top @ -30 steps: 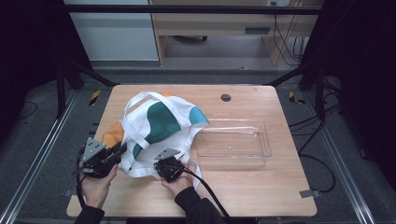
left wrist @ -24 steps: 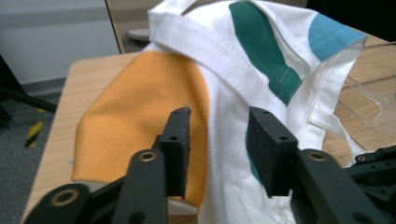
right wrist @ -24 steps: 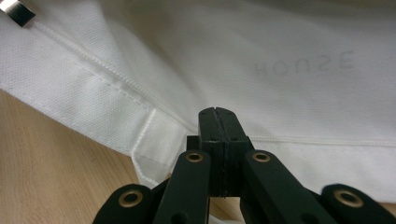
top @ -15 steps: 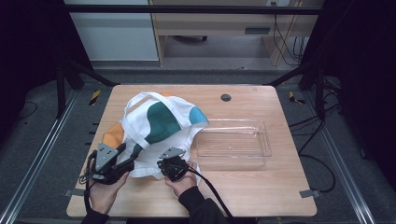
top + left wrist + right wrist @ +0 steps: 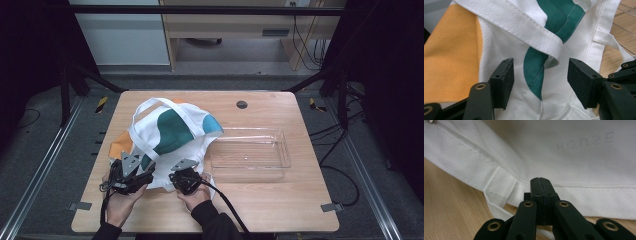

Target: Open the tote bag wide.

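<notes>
Canvas tote bag (image 5: 170, 135) at the table's (image 5: 280, 200) near-left, mirrored lettering reading "HOUSE" showing through it.
We see the left gripper (image 5: 539, 82) released, jaws straddling the bag's strap (image 5: 524, 25); the right gripper (image 5: 541, 182) clenched at the hem, whether pinching cloth we cannot tell; 1 clear plastic tray (image 5: 250, 152) touches the bag's right side.

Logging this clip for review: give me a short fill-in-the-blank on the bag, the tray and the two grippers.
1. The left gripper has its jaws ____ over the tote bag.
2. The right gripper has its jaws ____ at the bag's hem.
3. The clear plastic tray on the table is ____.

Missing words: open; shut; empty
</notes>
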The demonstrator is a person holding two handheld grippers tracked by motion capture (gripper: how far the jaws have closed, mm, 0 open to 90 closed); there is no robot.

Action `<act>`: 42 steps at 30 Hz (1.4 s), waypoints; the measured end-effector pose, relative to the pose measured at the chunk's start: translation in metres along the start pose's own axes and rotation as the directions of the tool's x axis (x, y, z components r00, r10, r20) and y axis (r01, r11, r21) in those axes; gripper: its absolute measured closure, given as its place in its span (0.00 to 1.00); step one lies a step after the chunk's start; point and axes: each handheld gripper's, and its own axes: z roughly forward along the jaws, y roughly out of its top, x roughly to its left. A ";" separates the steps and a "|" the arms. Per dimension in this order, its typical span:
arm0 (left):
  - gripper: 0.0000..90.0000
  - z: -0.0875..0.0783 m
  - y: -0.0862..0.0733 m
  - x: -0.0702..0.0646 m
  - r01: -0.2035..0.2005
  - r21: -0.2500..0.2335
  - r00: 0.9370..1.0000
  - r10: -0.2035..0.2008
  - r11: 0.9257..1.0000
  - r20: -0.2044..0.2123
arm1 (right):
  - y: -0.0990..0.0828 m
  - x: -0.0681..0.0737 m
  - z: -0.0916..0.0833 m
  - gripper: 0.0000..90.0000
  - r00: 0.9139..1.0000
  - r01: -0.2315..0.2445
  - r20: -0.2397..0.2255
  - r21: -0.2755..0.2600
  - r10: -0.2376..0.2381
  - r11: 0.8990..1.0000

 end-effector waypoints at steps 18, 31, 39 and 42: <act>0.62 0.019 -0.005 0.001 0.002 0.082 0.997 0.004 0.997 -0.071 | -0.001 -0.001 0.002 1.00 1.000 0.000 -0.015 0.004 0.000 1.000; 0.94 0.020 -0.006 0.013 0.039 0.119 0.999 -0.034 0.992 -0.042 | -0.001 -0.001 0.002 1.00 1.000 0.001 -0.017 0.001 -0.001 1.000; 0.95 0.006 0.000 0.017 0.058 0.043 0.998 -0.058 0.997 0.014 | 0.002 -0.001 0.002 1.00 1.000 0.004 -0.010 -0.011 -0.004 1.000; 0.95 -0.001 0.003 0.017 0.067 0.012 0.997 -0.068 0.998 0.029 | 0.007 -0.001 0.004 1.00 1.000 0.013 0.000 -0.026 -0.013 1.000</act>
